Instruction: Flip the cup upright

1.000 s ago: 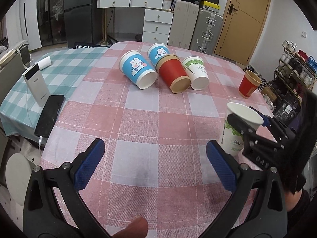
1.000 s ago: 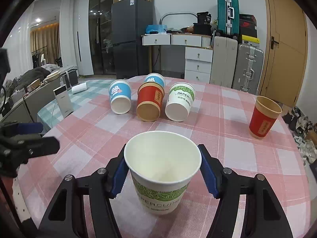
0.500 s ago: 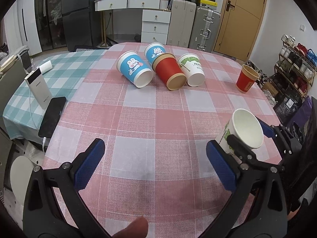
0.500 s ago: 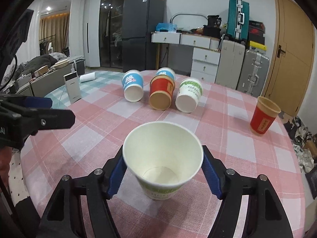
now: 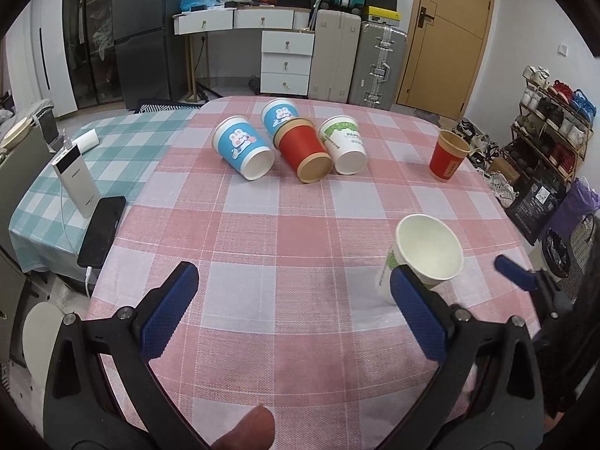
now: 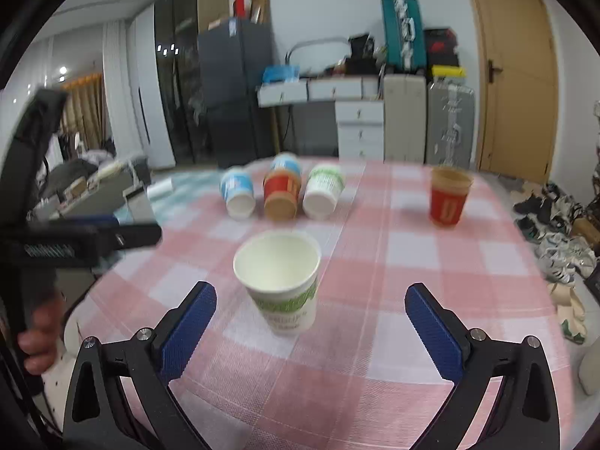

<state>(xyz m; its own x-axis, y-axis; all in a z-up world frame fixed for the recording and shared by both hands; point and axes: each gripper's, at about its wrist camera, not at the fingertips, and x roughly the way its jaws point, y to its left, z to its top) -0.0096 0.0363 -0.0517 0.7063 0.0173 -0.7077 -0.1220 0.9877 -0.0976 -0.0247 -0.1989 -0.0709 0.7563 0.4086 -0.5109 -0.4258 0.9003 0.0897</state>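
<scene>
You had the white-green cup (image 6: 279, 281) upright near the table's (image 5: 300, 255) right edge; both right gripper (image 6: 311, 322) and left gripper (image 5: 296, 311) gaped wide, empty. Four cups (image 5: 292, 146) lay unflipped near the far edge.

A lived-in home: a table (image 5: 300, 225) under a pink checked cloth, a dark fridge (image 5: 138, 26), white drawers (image 5: 287, 62), stacked suitcases (image 5: 380, 62), a wooden door (image 5: 446, 33) and a crowded shoe rack (image 5: 551, 120) by the wall.
</scene>
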